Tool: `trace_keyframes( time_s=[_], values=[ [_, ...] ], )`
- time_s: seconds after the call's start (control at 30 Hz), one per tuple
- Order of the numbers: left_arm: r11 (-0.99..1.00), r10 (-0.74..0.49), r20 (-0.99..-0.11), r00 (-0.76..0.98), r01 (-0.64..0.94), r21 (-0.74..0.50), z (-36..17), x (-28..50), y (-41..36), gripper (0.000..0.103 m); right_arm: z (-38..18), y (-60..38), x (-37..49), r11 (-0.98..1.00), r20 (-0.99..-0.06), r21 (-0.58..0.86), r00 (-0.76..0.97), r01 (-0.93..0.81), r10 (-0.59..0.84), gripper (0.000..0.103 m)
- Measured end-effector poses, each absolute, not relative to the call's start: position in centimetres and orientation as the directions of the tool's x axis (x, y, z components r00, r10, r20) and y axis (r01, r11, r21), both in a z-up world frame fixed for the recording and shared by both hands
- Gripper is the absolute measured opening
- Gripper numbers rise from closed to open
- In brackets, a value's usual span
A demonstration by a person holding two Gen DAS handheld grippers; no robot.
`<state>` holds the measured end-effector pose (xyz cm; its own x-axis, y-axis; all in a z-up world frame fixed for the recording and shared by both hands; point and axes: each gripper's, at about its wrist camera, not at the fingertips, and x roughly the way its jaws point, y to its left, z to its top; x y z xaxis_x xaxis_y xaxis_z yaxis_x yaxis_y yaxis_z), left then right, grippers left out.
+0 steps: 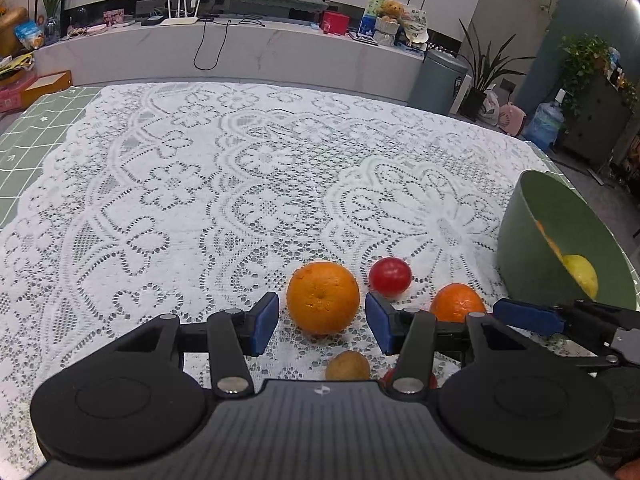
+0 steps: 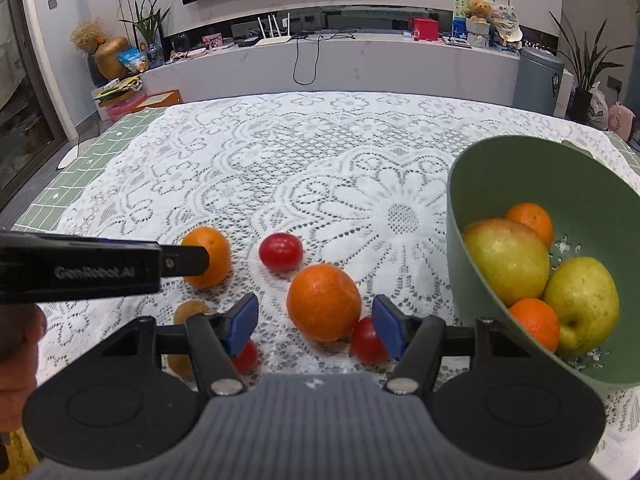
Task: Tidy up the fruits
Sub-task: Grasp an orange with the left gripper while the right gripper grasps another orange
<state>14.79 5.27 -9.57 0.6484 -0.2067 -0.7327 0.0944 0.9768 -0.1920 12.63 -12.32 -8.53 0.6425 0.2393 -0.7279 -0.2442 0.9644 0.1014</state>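
My left gripper stands open around a large orange on the lace cloth, with a thin gap at each blue pad. My right gripper is open around a second orange, its pads also apart from the peel. In the right wrist view the left gripper's finger crosses in front of the first orange. A red tomato lies between the two oranges. Close by are another red fruit and a brown fruit.
A green bowl at the right holds two yellow-green apples and several small oranges. A third red fruit sits by the right gripper's left finger. The table's far half is bare lace cloth. A hand shows at the left edge.
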Motion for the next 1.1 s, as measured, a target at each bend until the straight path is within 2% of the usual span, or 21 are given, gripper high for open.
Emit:
trace_keyframes(
  time_s=[0.5,0.67,0.87,0.93,1.1],
  values=[
    [0.976,-0.216,-0.716,0.664,0.152,-0.154,-10.8,15.4,4.2,0.059,-9.3,-11.4,13.5,0.966,-0.726,0.074,0.651,-0.248,0.222,0.056],
    [0.974,-0.227,-0.715,0.661,0.161,-0.161,-10.9,15.4,4.3,0.059,-9.4,-11.2,13.3,0.968,-0.726,0.048,0.656,-0.248,0.204,0.050],
    [0.972,-0.235,-0.713,0.660,0.173,-0.160,-11.2,15.4,4.2,0.052,-9.5,-10.9,13.3,0.968,-0.728,0.017,0.660,-0.252,0.184,0.046],
    [0.971,-0.238,-0.711,0.661,0.176,-0.161,-11.2,15.4,4.2,0.052,-9.5,-10.8,13.3,0.968,-0.728,0.008,0.662,-0.249,0.176,0.041],
    [0.970,-0.241,-0.709,0.663,0.180,-0.161,-11.2,15.4,4.3,0.051,-9.5,-10.8,13.3,0.969,-0.728,0.003,0.664,-0.247,0.171,0.040]
  ],
)
